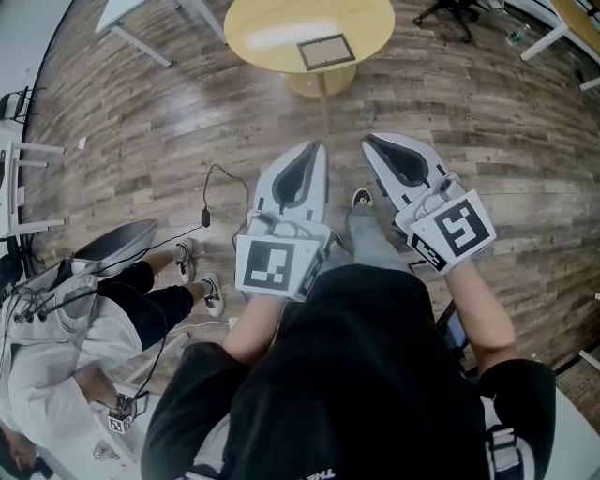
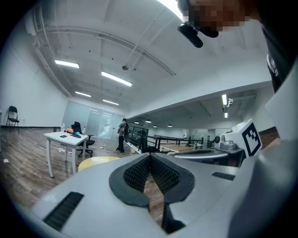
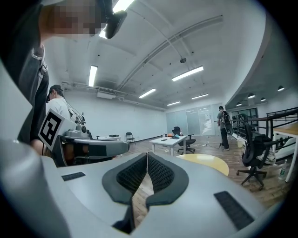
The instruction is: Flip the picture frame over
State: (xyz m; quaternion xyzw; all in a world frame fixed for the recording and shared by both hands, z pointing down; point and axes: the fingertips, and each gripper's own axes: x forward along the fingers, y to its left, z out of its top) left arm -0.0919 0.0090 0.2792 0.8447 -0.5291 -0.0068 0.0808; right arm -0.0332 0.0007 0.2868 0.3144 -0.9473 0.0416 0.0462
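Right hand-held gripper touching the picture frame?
Apart. Head view shows wood floor between the right hand-held gripper and the picture frame on the round table.

The head view's top edge cuts off the round yellow surface (image 1: 258, 42), and the picture frame (image 1: 325, 52) on it is too small to tell which face is up. The left edge crops a seated person (image 1: 56, 356).

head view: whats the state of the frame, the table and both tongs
frame: lying flat on the table, nothing touching it; which face is up cannot be told
table: upright, holds only the frame
left tongs: shut, empty, well short of the table
right tongs: shut, empty, well short of the table
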